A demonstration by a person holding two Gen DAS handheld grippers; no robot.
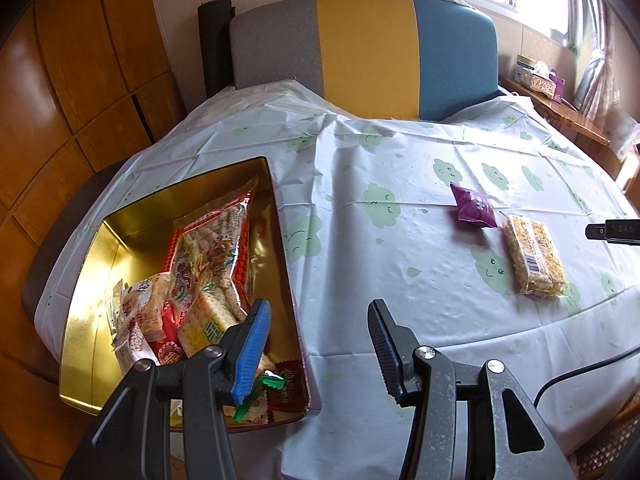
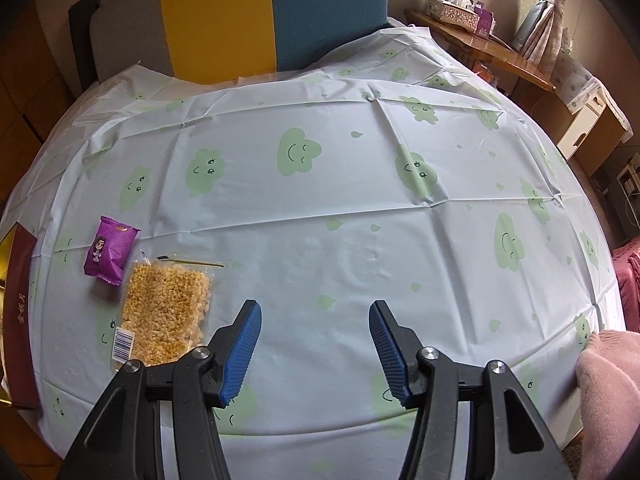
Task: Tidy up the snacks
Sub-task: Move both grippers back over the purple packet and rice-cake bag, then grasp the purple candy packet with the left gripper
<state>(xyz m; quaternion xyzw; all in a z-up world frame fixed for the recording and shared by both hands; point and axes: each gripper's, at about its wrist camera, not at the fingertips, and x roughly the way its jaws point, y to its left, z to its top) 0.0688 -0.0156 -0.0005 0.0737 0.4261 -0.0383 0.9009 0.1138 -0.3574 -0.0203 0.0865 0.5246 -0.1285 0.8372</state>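
A gold-lined box [image 1: 100,264] sits at the table's left and holds several wrapped snacks, among them a large red-and-clear rice cracker bag [image 1: 208,252]. My left gripper [image 1: 316,328] is open and empty, its left finger over the box's near right corner. A purple snack packet [image 1: 474,206] and a clear pack of yellow puffed-grain bars [image 1: 534,254] lie on the cloth to the right. In the right wrist view the purple packet [image 2: 108,250] and the grain bars [image 2: 164,312] lie left of my right gripper [image 2: 316,328], which is open and empty above the cloth.
The table wears a pale cloth with green clouds [image 2: 360,200]. A grey, yellow and blue chair back [image 1: 360,52] stands at the far side. The box's dark red side [image 2: 20,312] shows at the left edge. A wooden shelf with a tissue box [image 2: 456,8] is at the back right. A pink sleeve [image 2: 608,380] is at the right.
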